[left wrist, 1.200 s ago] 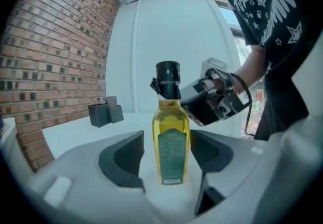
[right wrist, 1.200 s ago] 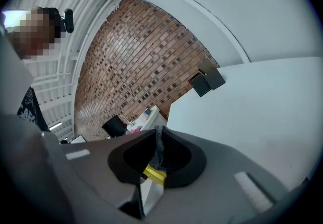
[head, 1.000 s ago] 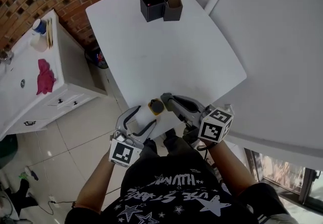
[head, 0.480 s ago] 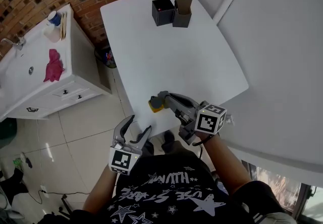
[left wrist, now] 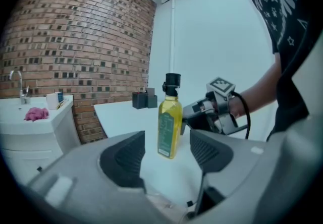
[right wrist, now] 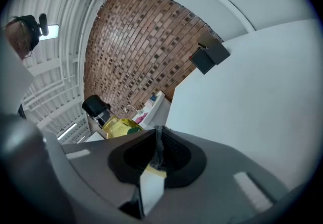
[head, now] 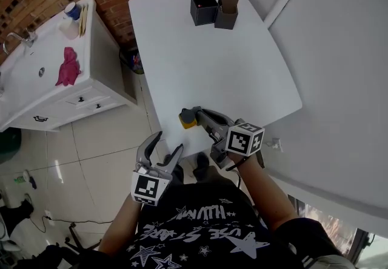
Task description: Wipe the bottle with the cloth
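**At table's near edge: bottle upright, no wipe confirmed yet**

On the white table (head: 242,62) the bottle (head: 187,120) stands upright close to the near edge. It has yellow liquid inside and a black cap on. No jaws are closed round it.

Right gripper (head: 196,112): jaws clamped together on a thin grey strip, which I take to be the cloth (right wrist: 157,148). The tip sits just beside the bottle. I can't tell whether the cloth actually touches it.

Left gripper (head: 168,143): jaws apart with nothing between them. It's off the table edge over the floor, pointed at the bottle but short of it.

Status, my read:
- Done: cloth is gripped and the bottle is in place.
- Not confirmed: any wiping contact.
- Left to do: steady the bottle with the left gripper, then run the cloth over the body and neck.
- Risk: an unheld bottle this near the edge could tip if pushed sideways.
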A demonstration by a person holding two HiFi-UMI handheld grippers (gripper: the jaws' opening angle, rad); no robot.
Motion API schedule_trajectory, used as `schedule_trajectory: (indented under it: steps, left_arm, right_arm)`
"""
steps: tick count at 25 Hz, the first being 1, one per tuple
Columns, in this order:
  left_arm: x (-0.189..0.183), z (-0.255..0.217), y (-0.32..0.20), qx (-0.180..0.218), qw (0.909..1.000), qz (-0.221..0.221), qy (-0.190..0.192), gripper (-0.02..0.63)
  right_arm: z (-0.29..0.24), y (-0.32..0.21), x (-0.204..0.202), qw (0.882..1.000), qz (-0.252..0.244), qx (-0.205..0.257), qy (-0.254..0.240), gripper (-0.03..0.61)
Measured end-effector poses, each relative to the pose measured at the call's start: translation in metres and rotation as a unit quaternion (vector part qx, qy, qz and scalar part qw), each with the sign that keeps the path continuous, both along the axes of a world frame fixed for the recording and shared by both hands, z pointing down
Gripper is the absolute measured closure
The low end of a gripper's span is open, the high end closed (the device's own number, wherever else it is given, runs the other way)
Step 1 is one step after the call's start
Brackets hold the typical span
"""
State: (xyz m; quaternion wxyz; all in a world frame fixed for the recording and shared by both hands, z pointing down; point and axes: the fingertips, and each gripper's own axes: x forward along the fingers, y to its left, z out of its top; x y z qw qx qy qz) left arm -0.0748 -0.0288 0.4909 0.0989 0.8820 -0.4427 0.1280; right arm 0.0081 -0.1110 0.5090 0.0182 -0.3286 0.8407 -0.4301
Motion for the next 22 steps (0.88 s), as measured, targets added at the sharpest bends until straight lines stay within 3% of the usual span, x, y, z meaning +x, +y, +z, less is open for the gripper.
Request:
schedule_trajectory:
  steps: [13,18,22]
  left_arm:
    - [0.014,-0.004,-0.001,-0.001,0.9998,-0.018,-0.006,0.334]
    - [0.025,0.009,-0.004,-0.022,0.9973,-0.064,-0.029,0.334]
    - [0.048,0.017,-0.011,-0.032,0.9942,-0.098,-0.029,0.323]
  right_arm:
    - [0.029,0.0,-0.001,0.998,-0.001,0.002,0.069,0.541]
    - [0.001,-0.007,0.02,0.995,0.038,0.048,0.079,0.54]
    - [-0.012,-0.005,0.037,0.994,0.046,0.059,0.078,0.541]
